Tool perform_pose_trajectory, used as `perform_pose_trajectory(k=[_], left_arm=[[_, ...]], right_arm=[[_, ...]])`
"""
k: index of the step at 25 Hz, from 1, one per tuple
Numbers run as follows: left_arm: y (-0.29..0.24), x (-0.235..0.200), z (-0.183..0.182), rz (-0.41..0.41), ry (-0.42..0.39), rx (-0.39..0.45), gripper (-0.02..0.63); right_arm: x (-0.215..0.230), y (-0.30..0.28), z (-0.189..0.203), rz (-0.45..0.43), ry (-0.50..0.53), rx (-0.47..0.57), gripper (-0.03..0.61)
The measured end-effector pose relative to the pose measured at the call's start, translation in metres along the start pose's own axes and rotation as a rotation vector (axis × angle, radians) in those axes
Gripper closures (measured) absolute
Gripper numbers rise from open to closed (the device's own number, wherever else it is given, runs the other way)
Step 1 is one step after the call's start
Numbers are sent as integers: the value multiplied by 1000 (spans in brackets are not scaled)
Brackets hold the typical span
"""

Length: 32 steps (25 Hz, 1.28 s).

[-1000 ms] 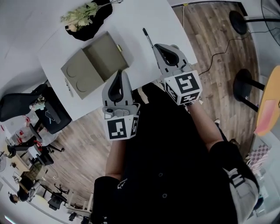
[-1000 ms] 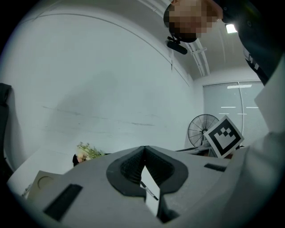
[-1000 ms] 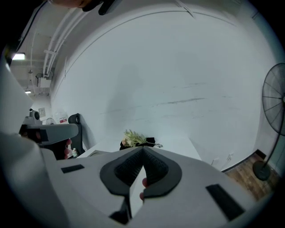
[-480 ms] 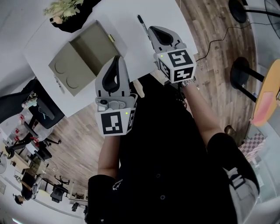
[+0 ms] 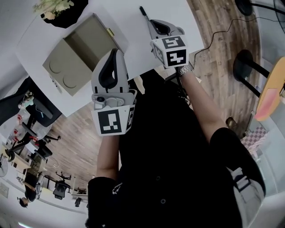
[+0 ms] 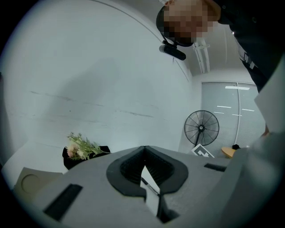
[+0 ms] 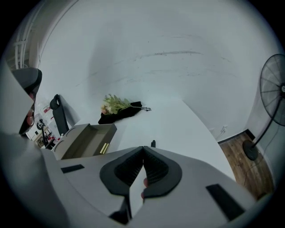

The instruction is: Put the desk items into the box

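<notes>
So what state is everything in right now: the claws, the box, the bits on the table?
Left claw: shut, empty.
Right claw: shut, empty.
Box: open, lid folded back flat.
Pen: lying on the table, outside the box.
Flowers: lying on the table.

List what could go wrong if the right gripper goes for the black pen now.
1. The right gripper is shut and empty. Unless its fingers open first, they would likely shove the pen across the table.
2. The pen is thin and lies flat on the smooth white top, so a grasp may slip.
3. The left gripper, also shut, appears close to the box in the head view and might get clipped on the carry there.
</notes>
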<state>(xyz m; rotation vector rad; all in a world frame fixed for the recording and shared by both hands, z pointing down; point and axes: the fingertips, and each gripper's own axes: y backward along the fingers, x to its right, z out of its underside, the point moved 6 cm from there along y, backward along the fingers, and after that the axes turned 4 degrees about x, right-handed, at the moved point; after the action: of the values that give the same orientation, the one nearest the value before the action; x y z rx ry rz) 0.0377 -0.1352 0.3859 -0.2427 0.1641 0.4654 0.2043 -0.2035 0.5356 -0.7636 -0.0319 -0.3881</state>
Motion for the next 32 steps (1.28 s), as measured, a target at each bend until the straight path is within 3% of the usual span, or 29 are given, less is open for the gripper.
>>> perform_pose_trajectory(k=[3,9,20,25,32], left_arm=[[-4,-7,3,-1,5,-7,606],[-11,-17,5,-2,23,-21,606],[-20,-37,11,-16,49,-49,606],[-21,-38,15,-17,53,-59,606],[-17,-37,14,-23,48,-52,606]], right_arm=[[1,-13,8,-4,-8,-38,510],[7,-33,20,24,-32,-129,439],[11,-57,45,77,-32,-281,462],[17,-57,47,131,-17,-290,538],[16,-53,42,129,-33,-265,540]])
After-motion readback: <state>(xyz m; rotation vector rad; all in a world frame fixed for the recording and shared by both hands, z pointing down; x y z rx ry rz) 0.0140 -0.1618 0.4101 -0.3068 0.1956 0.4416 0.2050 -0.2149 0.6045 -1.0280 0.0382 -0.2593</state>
